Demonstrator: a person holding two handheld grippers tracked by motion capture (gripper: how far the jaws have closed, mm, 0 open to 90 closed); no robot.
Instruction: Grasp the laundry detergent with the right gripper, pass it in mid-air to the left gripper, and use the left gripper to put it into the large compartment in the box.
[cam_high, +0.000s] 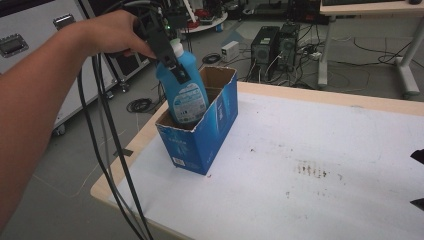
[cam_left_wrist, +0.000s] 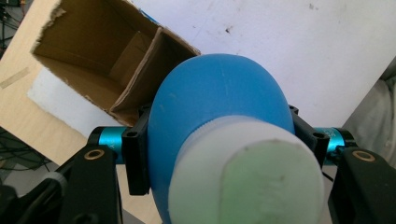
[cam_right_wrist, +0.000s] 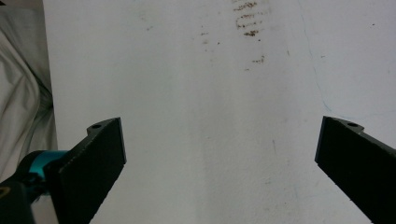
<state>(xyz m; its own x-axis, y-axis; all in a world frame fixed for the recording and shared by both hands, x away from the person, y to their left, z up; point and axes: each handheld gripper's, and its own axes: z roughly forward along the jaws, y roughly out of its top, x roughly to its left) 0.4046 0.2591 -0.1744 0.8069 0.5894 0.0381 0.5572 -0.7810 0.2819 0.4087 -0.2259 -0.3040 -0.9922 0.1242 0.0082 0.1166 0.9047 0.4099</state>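
Left tongs (cam_high: 172, 62) clamp the blue bottle (cam_high: 184, 95) just below its white cap (cam_left_wrist: 247, 179), its base inside the blue carton (cam_high: 215, 135) on the desk (cam_high: 310, 165). Probably heavy, smooth and stiff; the neck grips best. Right tongs (cam_right_wrist: 219, 154) gape wide, empty.

Site was a lab/workshop: desktop PC towers (cam_high: 279, 46) sat on bare floor w/ loose cables (cam_high: 345, 55), metal flight case (cam_high: 30, 30) alongside, worktable (cam_high: 325, 165) stained.

Grey floor (cam_high: 350, 75), tangled cables (cam_high: 140, 105), computer towers (cam_high: 272, 47), metal case (cam_high: 30, 35), desk (cam_high: 370, 7).
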